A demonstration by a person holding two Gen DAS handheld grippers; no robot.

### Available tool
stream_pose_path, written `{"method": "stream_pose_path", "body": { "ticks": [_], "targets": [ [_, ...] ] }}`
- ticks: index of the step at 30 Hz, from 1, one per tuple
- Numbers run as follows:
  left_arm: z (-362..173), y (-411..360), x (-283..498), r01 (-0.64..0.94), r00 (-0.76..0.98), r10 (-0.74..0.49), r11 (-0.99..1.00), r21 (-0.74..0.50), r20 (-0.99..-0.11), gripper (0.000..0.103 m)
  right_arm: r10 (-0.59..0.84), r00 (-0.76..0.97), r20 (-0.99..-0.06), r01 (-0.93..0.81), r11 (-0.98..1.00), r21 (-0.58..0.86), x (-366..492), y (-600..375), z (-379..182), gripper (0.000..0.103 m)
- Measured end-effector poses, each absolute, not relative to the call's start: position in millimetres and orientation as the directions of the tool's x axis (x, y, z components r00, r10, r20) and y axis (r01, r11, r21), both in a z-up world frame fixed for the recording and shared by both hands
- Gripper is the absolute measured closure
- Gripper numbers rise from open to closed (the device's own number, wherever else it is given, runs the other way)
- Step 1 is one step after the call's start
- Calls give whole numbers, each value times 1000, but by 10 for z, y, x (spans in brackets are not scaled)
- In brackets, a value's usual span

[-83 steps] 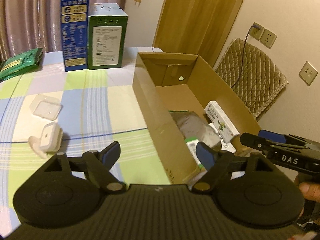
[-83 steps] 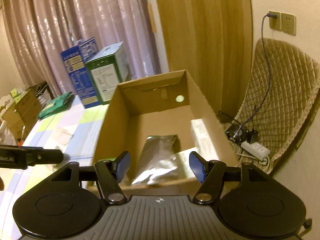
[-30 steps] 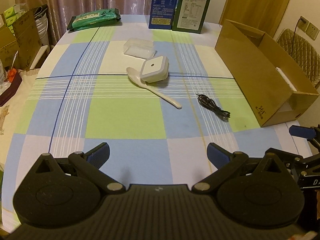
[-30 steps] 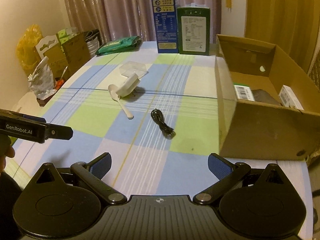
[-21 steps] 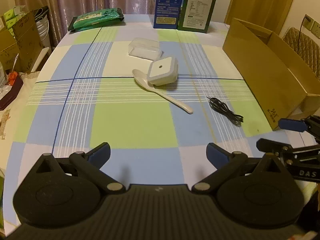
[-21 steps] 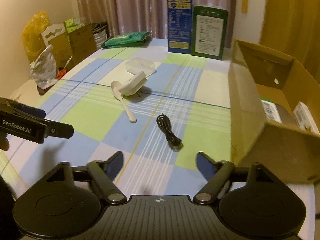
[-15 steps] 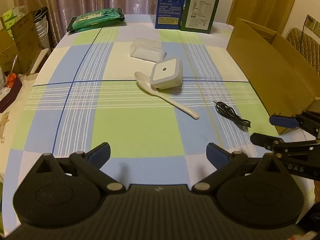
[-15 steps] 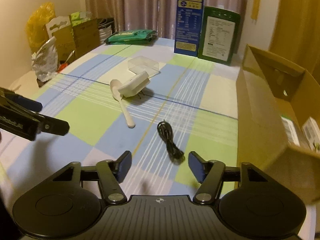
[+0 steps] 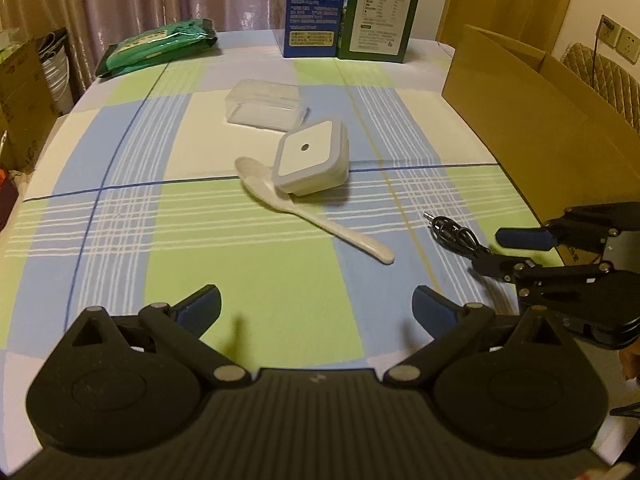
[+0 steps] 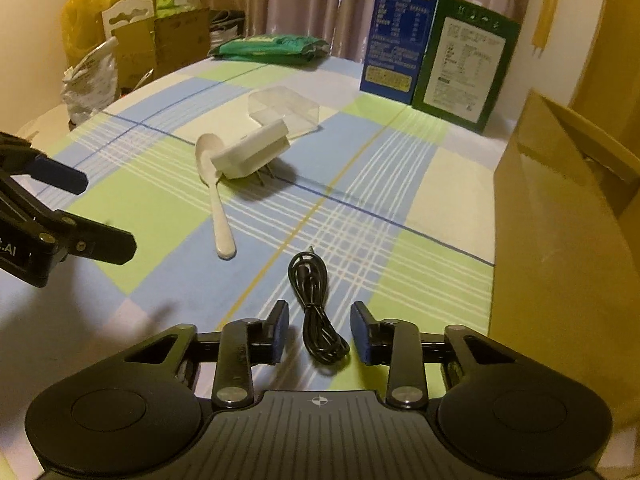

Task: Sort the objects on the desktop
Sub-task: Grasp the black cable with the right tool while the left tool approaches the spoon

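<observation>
We see a checked cloth tabletop, matte, green/blue/cream squares. Plain brown cardboard box on its right edge. Squarish white plug block rests tilted on the bowl of a glossy white spoon. Thin black cable, coiled in a loose loop, lies flat between the right tongs; these have just been closing, pads probably not touching it yet. Left tongs wide apart, holding nothing.
</observation>
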State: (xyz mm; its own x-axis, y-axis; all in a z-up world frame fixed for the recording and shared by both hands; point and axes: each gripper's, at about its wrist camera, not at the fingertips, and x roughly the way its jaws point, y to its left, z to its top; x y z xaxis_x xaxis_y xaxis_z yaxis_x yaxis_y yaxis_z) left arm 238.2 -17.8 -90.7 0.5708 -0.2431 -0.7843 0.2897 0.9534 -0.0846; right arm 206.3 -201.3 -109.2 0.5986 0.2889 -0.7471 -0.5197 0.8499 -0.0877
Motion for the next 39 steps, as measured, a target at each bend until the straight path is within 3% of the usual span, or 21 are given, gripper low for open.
{"method": "stream_pose_path", "body": {
  "ticks": [8,20,24,29,31,34,39],
  "targets": [
    [-1058,-178,2502,279,573,-251,955,-102,-780,6,304,582,-755,-525,849,-63,2172,-2008,-1203,88],
    [-1089,-274,2775,255,593,-264,958,-134,-760,19,319,601,-733,-440,898,29,2269,-2013,-1187,94],
    [-1112,-367,2923,243,596,-263,960,-141,-758,30,324,602,-730,-443,896,32,2277,-2021,-1177,94],
    [-1210,-494,3033,249,585,-238,963,-107,-776,59,328,603,-727,-441,896,39,2284,-2023,-1184,94],
    [-1220,-523,3002,260,595,-211,964,-63,-776,64,330,604,-726,-441,897,40,2281,-2029,-1186,94],
    [-1198,-478,2922,251,589,-174,968,-26,-790,87,328,601,-728,-438,898,43,2276,-2033,-1183,94],
    [-1146,-285,2651,225,565,-147,974,-20,-812,94,333,591,-734,-430,900,62,2175,-2033,-1165,94]
  ]
}}
